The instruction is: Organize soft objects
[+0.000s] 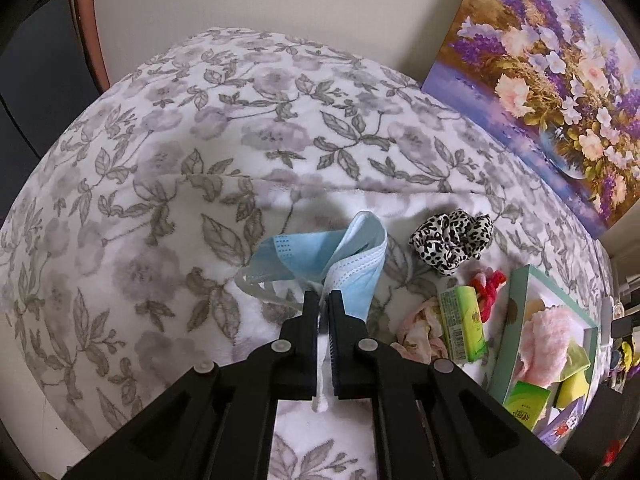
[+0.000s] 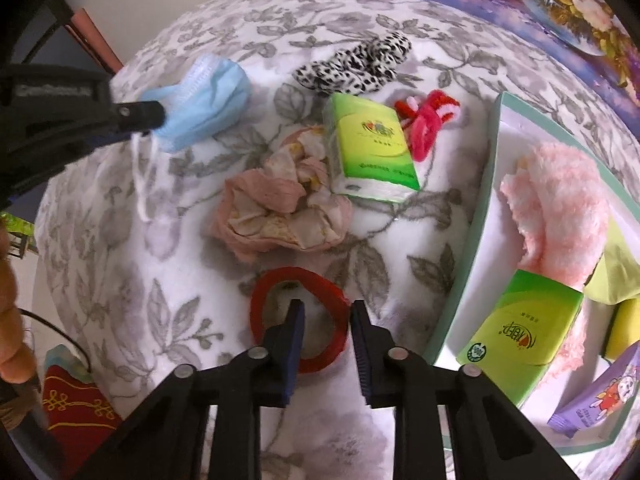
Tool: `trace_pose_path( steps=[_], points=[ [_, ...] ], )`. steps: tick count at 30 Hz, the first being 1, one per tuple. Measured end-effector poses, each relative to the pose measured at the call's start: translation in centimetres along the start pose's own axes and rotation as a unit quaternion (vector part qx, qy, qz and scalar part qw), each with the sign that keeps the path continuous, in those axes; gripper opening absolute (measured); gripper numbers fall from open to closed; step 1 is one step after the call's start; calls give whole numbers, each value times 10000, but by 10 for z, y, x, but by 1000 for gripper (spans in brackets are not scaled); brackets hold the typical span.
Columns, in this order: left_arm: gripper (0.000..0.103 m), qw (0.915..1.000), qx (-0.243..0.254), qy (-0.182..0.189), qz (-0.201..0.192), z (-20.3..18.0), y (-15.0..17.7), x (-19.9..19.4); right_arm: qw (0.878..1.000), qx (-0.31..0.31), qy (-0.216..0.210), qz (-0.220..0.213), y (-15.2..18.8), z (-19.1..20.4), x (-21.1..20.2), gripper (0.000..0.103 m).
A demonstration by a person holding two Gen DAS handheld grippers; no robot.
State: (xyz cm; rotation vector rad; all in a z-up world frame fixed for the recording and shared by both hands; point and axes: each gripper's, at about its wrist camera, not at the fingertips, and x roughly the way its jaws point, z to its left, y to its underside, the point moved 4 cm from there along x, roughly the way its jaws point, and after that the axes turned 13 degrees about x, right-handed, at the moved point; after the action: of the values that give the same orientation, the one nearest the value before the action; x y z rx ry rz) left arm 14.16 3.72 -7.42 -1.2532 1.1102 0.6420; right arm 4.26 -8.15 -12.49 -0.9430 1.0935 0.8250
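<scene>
Currently the left gripper [image 1: 324, 300] is clamped on a crumpled light-blue pleated face mask [image 1: 320, 256], whose white ear loop [image 1: 260, 294] hangs beside the jaws; whether the mask hangs clear of the floral grey-and-white fleece blanket [image 1: 160, 160] cannot be told. The right gripper [image 2: 326, 312] stands with its jaws apart, one finger inside and one outside the rim of a red fabric ring [image 2: 316, 292] lying on the blanket near its front edge.

Beyond the ring lies a bunched pale-pink floral scrunchie [image 2: 276, 208], touching a green tissue packet [image 2: 370, 148]. A red-and-pink fluffy hair tie [image 2: 424, 124] lies just beside the packet, and a black-and-white leopard-print scrunchie [image 2: 352, 64] lies farther back.

At the blanket's right edge stands a shallow mint-rimmed cardboard box [image 2: 492, 152] with a white floor. It holds a fluffy pink cloth [image 2: 560, 200], a second green tissue packet [image 2: 520, 336], a yellow-green item [image 2: 616, 280] and a purple printed packet [image 2: 600, 400]. A flower painting [image 1: 552, 80] leans against the wall behind.
</scene>
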Motion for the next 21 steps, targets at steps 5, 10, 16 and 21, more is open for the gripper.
trace_pose_path(
  steps=[5,10,16,21],
  points=[
    [5,10000,18,14,46,-2,1,4,10000,52,63,3,5,-5,8,13],
    [5,10000,7,25,6,-1,2,1,9998,149,-32,-86,1,-9,1,13],
    [5,9999,60,7,-142,-6,-2,-13,9984,297,-301,-384,-11,-14,-26,13],
    [5,9986,205,5,-498,-19,-12,-41,9942,562,-531,-752,-27,-30,-58,13]
  ],
)
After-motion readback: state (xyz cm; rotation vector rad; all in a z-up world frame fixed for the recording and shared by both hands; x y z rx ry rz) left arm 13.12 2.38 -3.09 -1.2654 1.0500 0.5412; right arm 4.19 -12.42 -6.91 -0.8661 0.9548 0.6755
